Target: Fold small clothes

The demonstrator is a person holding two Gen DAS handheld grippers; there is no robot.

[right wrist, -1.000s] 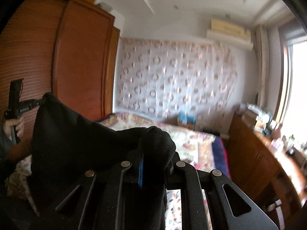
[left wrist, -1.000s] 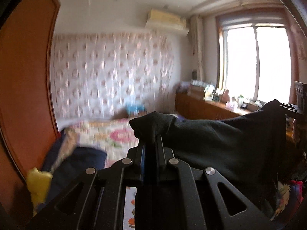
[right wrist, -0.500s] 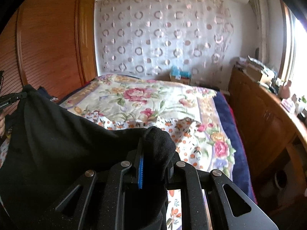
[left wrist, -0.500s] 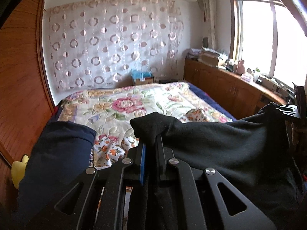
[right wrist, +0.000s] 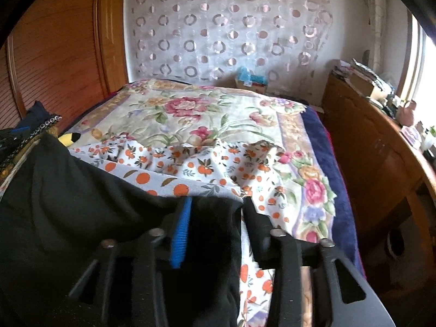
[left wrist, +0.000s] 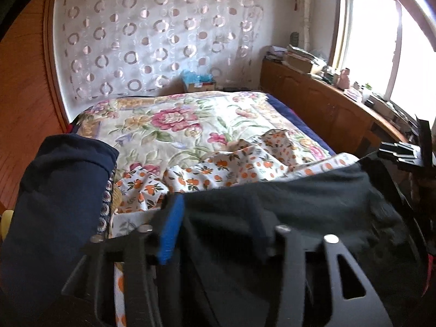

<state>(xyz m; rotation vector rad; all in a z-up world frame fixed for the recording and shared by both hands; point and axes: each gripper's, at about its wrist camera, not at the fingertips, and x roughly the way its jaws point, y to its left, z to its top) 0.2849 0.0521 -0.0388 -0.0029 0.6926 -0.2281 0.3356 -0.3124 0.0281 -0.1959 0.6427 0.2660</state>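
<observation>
A black garment (left wrist: 299, 196) lies spread across the near end of the bed, over an orange-print cloth (left wrist: 218, 169). My left gripper (left wrist: 215, 204) is at the garment's left corner. Its jaws are opening, and the black cloth lies loose between the blue pad (left wrist: 171, 226) and the other finger. My right gripper (right wrist: 215, 204) is at the right corner of the same garment (right wrist: 81, 190). Its jaws are opening too, with cloth slack between them. From the left wrist view the right gripper (left wrist: 408, 152) shows at the far right edge.
The bed carries a floral bedspread (right wrist: 190, 114) and the orange-print cloth (right wrist: 207, 163). A navy garment (left wrist: 54, 190) is heaped at the left. A yellow toy (right wrist: 69, 139) lies by the wooden wardrobe (right wrist: 68, 54). A low wooden cabinet (right wrist: 381, 150) runs along the right under the window.
Both grippers dropped and tilted down toward the bed. Their jaws, shut on the black garment's corners before, now stand apart, and the garment has sunk from hanging taut onto the bed.
</observation>
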